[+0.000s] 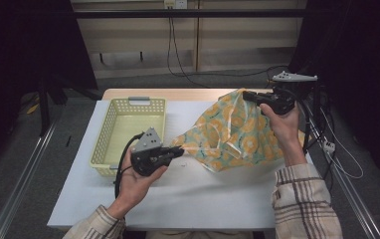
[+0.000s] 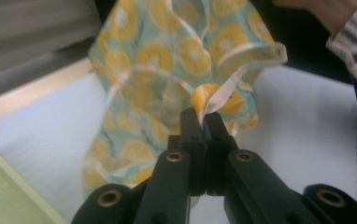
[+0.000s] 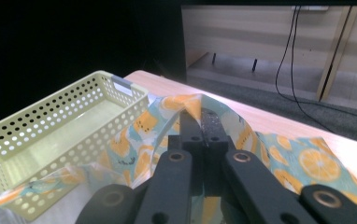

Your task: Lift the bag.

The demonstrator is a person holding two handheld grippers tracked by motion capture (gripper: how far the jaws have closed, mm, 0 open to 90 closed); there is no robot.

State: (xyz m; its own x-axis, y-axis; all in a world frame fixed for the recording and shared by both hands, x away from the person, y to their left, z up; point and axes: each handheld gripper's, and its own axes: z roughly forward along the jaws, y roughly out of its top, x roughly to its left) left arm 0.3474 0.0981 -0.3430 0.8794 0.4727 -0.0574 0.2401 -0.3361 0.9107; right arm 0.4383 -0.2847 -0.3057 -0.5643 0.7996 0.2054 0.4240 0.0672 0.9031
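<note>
The cloth (image 1: 230, 132) hangs over the table (image 1: 188, 194), right of the basket (image 1: 109, 130), its folds hiding its underside. Left gripper (image 1: 178, 152) and right gripper (image 1: 247, 94) each pinch an edge. Nothing shows inside the basket.

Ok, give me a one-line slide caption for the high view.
Two hand-held tools, left and right, lift an orange-print cloth by opposite edges beside a yellow basket.
</note>
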